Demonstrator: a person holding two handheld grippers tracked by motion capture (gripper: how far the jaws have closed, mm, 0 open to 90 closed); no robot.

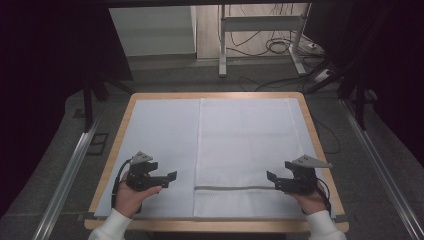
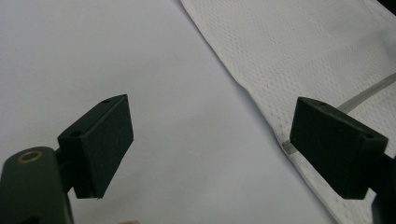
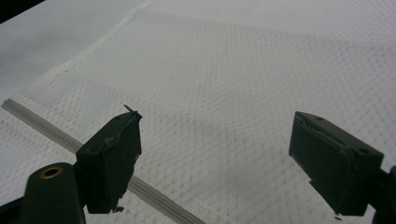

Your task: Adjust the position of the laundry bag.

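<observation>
- White mesh bag (image 1: 247, 150) lies flat on the right half of the counter (image 1: 118, 134), zipper (image 1: 235, 188) near the front edge, ready for handling, probably folding.
- Left gripper (image 1: 169, 178) hovers off the bag's left edge, fingers wide apart, empty.
- Right gripper (image 1: 272, 179) at the zipper's right end, fingers wide apart, gripping nothing.

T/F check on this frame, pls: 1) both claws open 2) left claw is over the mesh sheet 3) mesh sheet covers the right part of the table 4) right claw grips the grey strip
1) Both claws open: true. Left claw and right claw both stand wide with nothing between the jaws.
2) False. It hangs above the plain white cover, beside the edge of the mesh sheet.
3) True.
4) False. The grey strip lies flat on the mesh; the right claw is near its end, not clamped on it.
</observation>
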